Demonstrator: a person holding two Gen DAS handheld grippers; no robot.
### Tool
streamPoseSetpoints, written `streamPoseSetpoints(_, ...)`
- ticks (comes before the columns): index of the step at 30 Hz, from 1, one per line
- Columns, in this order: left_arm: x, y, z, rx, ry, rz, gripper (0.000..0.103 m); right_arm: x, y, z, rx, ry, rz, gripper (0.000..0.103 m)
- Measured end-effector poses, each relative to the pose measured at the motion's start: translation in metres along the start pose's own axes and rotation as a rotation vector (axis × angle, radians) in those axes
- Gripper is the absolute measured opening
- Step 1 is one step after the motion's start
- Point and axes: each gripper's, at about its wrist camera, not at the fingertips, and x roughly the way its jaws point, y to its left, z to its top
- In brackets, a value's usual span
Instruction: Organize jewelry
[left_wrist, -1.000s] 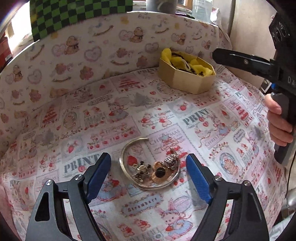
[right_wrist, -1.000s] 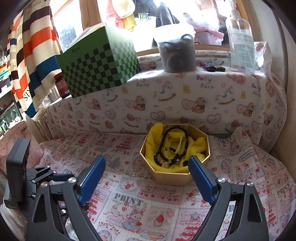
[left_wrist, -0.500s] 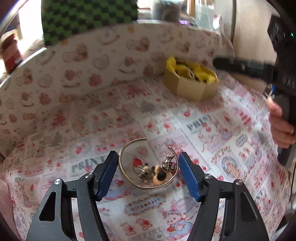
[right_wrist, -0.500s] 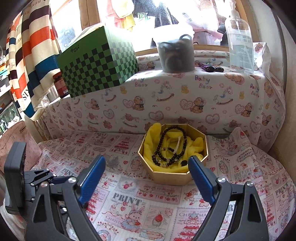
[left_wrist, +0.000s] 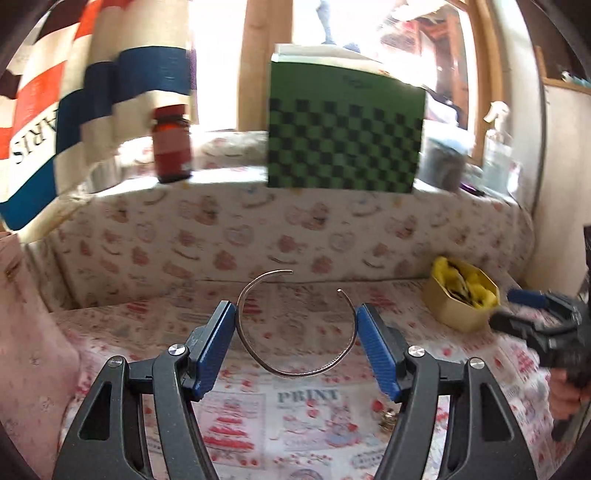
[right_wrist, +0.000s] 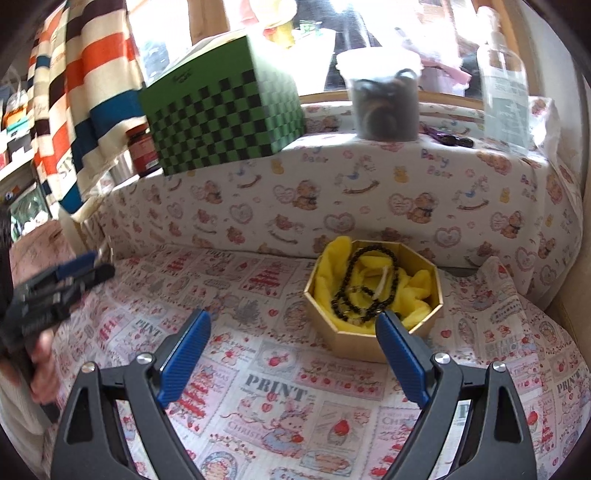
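Observation:
My left gripper (left_wrist: 295, 339) is shut on a thin metal open bangle (left_wrist: 295, 371), pinched across its width between the blue pads and lifted above the printed cloth. A small gold piece of jewelry (left_wrist: 388, 419) lies on the cloth below the right finger. The gold octagonal box (right_wrist: 373, 295) with yellow lining holds a black bead necklace (right_wrist: 365, 280); it also shows at the right in the left wrist view (left_wrist: 461, 302). My right gripper (right_wrist: 291, 354) is open and empty, just in front and left of the box.
A green checkered box (right_wrist: 221, 110), a red jar (left_wrist: 171, 144), a grey tub (right_wrist: 384, 96) and a clear bottle (right_wrist: 506, 81) stand on the ledge behind. A padded bear-print wall (right_wrist: 369, 199) rings the cloth. Striped fabric (right_wrist: 85, 92) hangs at left.
My left gripper closed on the bangle and lifted it off the cloth, tilting up to face the back wall. The other jewelry stayed on the cloth. The right gripper barely moved.

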Motion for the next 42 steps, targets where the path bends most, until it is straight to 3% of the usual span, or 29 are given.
streamPoseSetpoints(3,0.000,0.003,0.001,-0.011,-0.017,0.038,0.066,0.005,0.012,-0.004,-0.037,0.026,0.040,0.088)
streamPoseSetpoints(6,-0.002,0.004,0.001,-0.036,-0.039,0.070,0.066,0.011,0.024,-0.008,-0.069,0.063,0.091,0.076)
streamPoseSetpoints(11,-0.004,0.005,-0.003,-0.063,-0.065,0.129,0.067,0.029,0.043,-0.014,-0.088,0.174,0.213,0.068)
streamPoseSetpoints(15,-0.004,0.005,-0.004,-0.071,-0.064,0.124,0.067,0.040,0.058,-0.018,-0.125,0.210,0.213,0.051)
streamPoseSetpoints(21,-0.010,0.006,-0.002,-0.087,-0.057,0.098,0.067,0.049,0.071,-0.025,-0.163,0.223,0.217,0.049)
streamPoseSetpoints(26,-0.014,0.009,-0.001,-0.103,-0.069,0.101,0.067,0.058,0.074,-0.028,-0.166,0.263,0.238,0.035)
streamPoseSetpoints(31,-0.011,0.015,0.000,-0.149,-0.030,0.046,0.067,0.060,0.070,-0.029,-0.138,0.277,0.250,0.019)
streamPoseSetpoints(42,-0.016,0.014,-0.001,-0.124,-0.062,0.090,0.067,0.049,0.055,-0.022,-0.092,0.238,0.216,0.019)
